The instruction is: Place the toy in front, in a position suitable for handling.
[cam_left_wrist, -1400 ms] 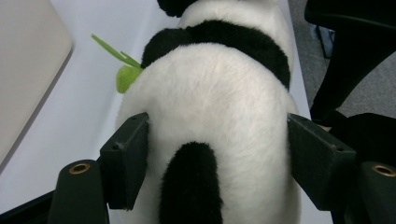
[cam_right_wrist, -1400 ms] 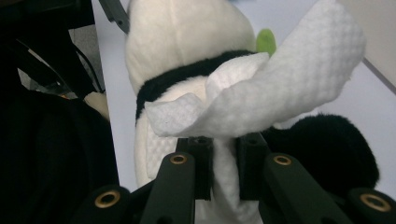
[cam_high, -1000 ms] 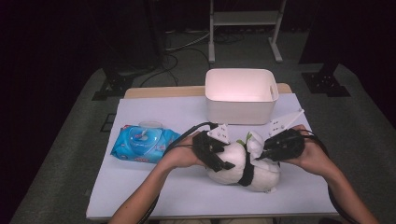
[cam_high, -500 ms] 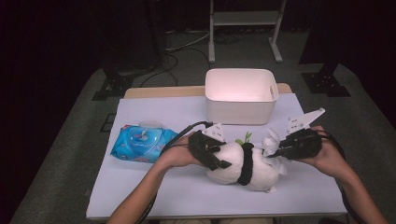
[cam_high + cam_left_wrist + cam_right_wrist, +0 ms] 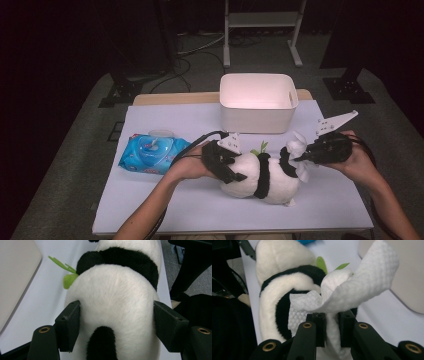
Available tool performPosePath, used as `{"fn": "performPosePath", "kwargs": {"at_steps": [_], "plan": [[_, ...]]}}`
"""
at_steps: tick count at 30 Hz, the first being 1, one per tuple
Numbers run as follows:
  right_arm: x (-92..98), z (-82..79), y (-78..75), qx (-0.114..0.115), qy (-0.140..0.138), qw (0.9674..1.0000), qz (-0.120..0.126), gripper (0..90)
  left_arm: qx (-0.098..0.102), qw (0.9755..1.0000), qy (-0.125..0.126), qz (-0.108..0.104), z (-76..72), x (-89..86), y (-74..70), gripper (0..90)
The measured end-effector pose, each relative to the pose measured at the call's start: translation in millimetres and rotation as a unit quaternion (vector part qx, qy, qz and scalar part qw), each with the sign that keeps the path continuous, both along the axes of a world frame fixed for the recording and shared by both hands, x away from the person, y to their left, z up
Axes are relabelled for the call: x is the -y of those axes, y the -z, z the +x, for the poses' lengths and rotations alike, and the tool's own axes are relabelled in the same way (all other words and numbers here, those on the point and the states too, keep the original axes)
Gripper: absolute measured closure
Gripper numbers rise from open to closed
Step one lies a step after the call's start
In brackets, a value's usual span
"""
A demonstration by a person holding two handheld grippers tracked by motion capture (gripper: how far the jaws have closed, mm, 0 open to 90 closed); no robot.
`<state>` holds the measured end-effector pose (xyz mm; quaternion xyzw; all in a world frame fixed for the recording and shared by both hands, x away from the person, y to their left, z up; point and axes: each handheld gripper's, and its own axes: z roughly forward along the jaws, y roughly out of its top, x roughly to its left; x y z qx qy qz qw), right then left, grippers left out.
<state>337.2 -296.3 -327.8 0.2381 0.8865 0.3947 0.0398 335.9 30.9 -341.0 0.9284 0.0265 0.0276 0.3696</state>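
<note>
A black-and-white plush panda (image 5: 262,175) lies on its side on the white table (image 5: 165,200), a green leaf sprig (image 5: 259,148) at its far side. My left gripper (image 5: 231,170) is shut on the panda's rump (image 5: 113,302), one pad pressed into each flank. My right gripper (image 5: 301,159) is shut on a crumpled white wipe (image 5: 352,293) and holds it against the panda's head end (image 5: 284,287). In the high view the wipe (image 5: 299,145) bunches above the right jaws.
A white bin (image 5: 257,102) stands at the back of the table, just behind the panda. A blue pack of wipes (image 5: 152,152) lies at the left, beside my left forearm. Dark floor, cables and a metal stand surround the table.
My right gripper with the wipe has slid to the right along the panda towards its head end. The left gripper and the panda have stayed put.
</note>
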Motion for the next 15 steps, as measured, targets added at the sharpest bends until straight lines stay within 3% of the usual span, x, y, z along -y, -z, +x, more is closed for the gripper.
{"fn": "performPosePath", "kwargs": {"at_steps": [5, 9, 15], "plan": [[-9.2, 4.5, -3.5, 0.001, -0.006, 1.0000, 0.000, 78.7, 0.005, 1.0000, 0.000, 0.003, -2.5, 1.2, -1.0, 28.7], [-21.2, -0.5, -4.3, 0.002, -0.028, 0.9996, 0.002, 78.8, 0.003, 1.0000, -0.002, 0.000, -2.4, 2.4, -2.2, 28.6], [-43.7, -9.6, -2.4, 0.001, -0.058, 0.9981, -0.018, 79.0, 0.008, 1.0000, -0.001, 0.001, -5.4, 6.9, -4.8, 27.6]]}}
